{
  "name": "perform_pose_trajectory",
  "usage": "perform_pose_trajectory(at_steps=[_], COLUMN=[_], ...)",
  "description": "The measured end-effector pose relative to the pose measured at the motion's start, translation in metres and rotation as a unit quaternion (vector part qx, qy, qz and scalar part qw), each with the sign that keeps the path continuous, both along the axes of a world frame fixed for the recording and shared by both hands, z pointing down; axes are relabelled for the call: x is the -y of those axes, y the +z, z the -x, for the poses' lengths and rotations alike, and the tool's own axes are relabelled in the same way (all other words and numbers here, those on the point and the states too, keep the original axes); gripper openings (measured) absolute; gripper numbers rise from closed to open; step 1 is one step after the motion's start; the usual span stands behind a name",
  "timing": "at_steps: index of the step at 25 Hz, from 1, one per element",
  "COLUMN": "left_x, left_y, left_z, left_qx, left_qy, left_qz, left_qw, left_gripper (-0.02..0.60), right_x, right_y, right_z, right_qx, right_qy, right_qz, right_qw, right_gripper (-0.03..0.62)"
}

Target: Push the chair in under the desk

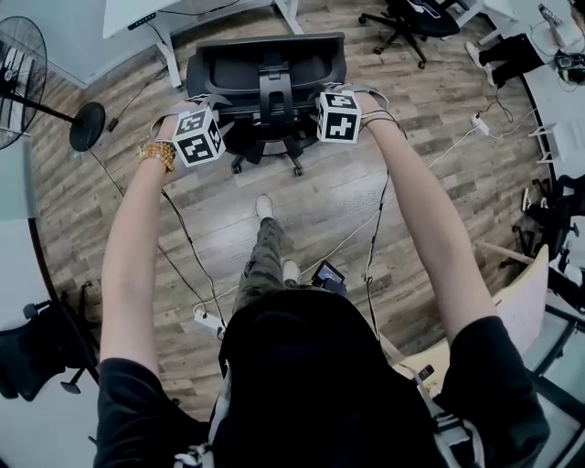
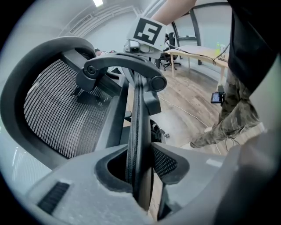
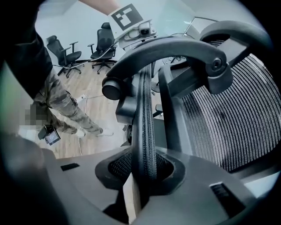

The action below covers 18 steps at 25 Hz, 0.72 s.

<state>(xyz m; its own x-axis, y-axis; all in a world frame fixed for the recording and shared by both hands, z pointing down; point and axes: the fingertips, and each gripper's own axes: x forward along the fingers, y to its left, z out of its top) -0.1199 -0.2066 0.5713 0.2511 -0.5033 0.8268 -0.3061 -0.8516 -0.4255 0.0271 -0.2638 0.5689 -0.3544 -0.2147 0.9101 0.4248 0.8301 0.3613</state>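
Note:
A black mesh-backed office chair (image 1: 265,69) stands on the wood floor just in front of a white desk (image 1: 155,11) at the top of the head view, its backrest facing me. My left gripper (image 1: 210,101) grips the left part of the backrest's top rim, and my right gripper (image 1: 341,91) grips the right part. In the left gripper view the jaws (image 2: 140,165) are shut on the thin backrest edge (image 2: 137,114). The right gripper view shows the same: the jaws (image 3: 142,169) clamp the padded rim (image 3: 145,114). The seat is mostly hidden behind the backrest.
A floor fan's base (image 1: 87,126) stands to the left. Cables (image 1: 183,247) and a power strip (image 1: 208,320) lie on the floor near my feet (image 1: 265,208). Another black chair (image 1: 411,18) is at the top right, and a wooden table (image 1: 521,311) stands at the lower right.

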Motion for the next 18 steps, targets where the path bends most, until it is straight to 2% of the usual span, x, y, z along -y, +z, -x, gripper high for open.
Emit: perform_pose_trajectory(at_steps=[8,18], left_x=[0.021,0.047], left_y=[-0.001,-0.003], left_z=[0.023,0.045], left_qx=[0.004,0.008], left_qy=[0.010,0.007], left_qz=[-0.014,-0.022], left_qw=[0.9998,0.9997], left_gripper=[0.133,0.133], right_x=[0.019,0.044], right_y=[0.000,-0.001], right_z=[0.022,0.044], right_qx=[0.000,-0.010], right_qy=[0.006,0.007], right_qz=[-0.004,0.014], right_qw=[1.000,1.000], right_gripper=[0.086,0.085])
